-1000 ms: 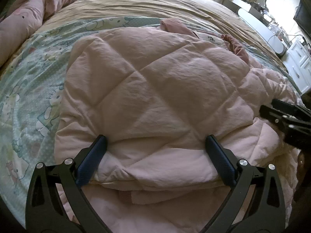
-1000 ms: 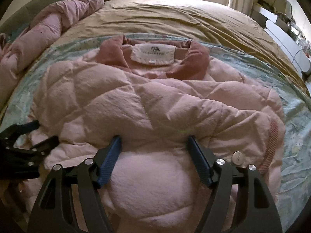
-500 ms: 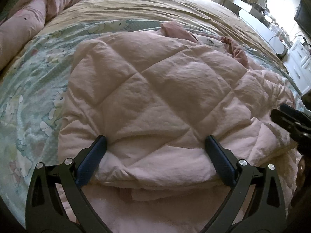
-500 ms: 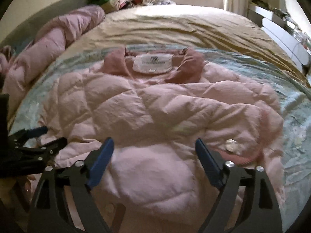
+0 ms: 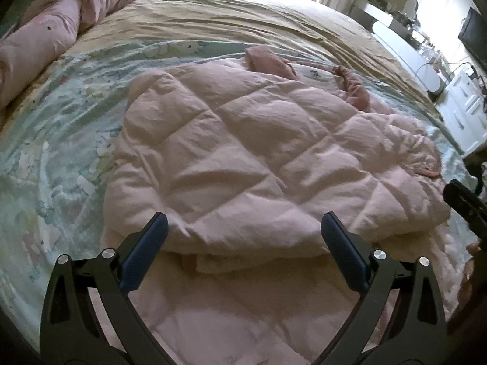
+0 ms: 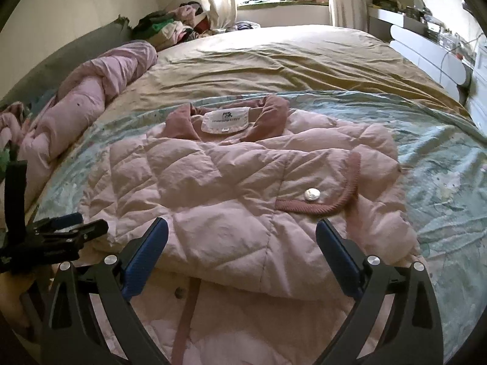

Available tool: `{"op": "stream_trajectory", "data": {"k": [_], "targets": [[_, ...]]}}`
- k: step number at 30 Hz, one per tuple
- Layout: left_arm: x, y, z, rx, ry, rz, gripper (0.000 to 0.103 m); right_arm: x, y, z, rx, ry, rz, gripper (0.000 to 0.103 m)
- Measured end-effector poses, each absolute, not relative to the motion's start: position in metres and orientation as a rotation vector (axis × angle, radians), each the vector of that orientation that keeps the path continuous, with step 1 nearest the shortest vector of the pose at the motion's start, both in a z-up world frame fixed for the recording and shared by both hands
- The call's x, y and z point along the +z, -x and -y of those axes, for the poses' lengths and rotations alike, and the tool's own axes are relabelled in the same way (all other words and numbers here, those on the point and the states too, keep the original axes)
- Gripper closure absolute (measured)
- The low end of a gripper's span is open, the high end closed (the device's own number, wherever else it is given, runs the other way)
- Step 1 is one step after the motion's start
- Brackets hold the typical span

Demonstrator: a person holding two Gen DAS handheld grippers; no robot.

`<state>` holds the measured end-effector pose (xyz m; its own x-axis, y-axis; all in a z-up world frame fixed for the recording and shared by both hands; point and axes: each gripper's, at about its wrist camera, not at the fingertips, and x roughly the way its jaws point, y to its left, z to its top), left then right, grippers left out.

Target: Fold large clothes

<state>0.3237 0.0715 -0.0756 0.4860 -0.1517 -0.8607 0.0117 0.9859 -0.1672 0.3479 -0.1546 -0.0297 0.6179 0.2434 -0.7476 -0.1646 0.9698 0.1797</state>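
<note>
A pale pink quilted jacket (image 5: 258,158) (image 6: 243,188) lies on the bed, its lower part doubled up over the body. The darker pink collar with a white label (image 6: 226,120) points away from me. A pocket flap with a silver snap (image 6: 312,194) shows on the right side. My left gripper (image 5: 243,237) hovers open just above the folded edge, with nothing pinched. My right gripper (image 6: 242,240) is lifted off the fabric; its jaws are opening wide and hold nothing. The left gripper (image 6: 70,228) also shows at the left edge of the right wrist view.
The jacket rests on a mint cartoon-print sheet (image 6: 441,182) over a tan bedspread (image 6: 289,60). A rolled pink duvet (image 6: 91,97) lies along the left side. Clothes pile up by the headboard (image 6: 170,27). White furniture (image 6: 426,51) stands right of the bed.
The right gripper's jaws spread wider, let go of the jacket and drew back and up, bringing more of the room into view. The left gripper rose slightly and stays open over the fold.
</note>
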Motion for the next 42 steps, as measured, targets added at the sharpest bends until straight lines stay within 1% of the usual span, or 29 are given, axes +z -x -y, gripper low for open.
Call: {"op": "stream_trajectory", "data": {"k": [14,35,42], "targets": [[-0.045,-0.295,-0.061,-0.12,0.105,-1.022,0.009,-0.014,-0.326,0.159,0.222,-0.12,-0.846,0.006],[0.015,-0.256,-0.059,-0.119,0.109,-0.899,0.009,0.046,-0.287,0.165,0.226,-0.124,-0.72,0.006],[0.038,-0.241,-0.057,-0.126,0.114,-0.853,0.009,0.07,-0.267,0.167,0.236,-0.122,-0.662,0.004]]}}
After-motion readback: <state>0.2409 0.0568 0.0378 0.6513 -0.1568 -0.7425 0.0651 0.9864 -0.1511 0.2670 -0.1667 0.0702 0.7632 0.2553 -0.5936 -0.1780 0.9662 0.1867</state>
